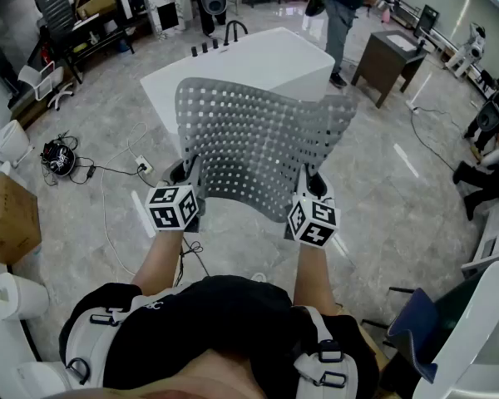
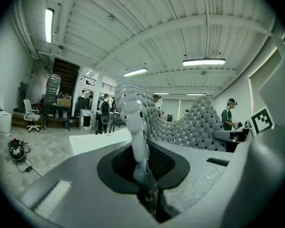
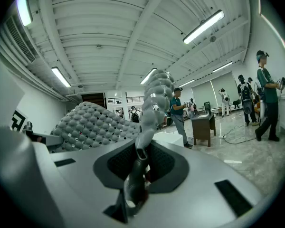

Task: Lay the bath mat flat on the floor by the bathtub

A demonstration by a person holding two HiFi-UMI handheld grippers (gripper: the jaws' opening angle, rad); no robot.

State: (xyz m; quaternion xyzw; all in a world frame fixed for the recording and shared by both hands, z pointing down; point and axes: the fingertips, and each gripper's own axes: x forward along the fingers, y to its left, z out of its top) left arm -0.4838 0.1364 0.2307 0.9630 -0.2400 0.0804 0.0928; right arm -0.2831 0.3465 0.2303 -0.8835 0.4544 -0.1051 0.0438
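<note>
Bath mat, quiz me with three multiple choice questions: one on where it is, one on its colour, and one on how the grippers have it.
1. Where is the bath mat? A: flat on the floor. B: held up in the air. C: inside the tub.
2. What colour is it? A: grey. B: blue. C: red.
3. The left gripper and right gripper are: A: both open. B: both shut on the mat's near edge. C: one shut, one open.

Answers:
1. B: it hangs curved between the two grippers, in front of the white bathtub.
2. A: it is grey, with rows of holes.
3. B: each gripper view shows the mat's edge pinched between the jaws.
</note>
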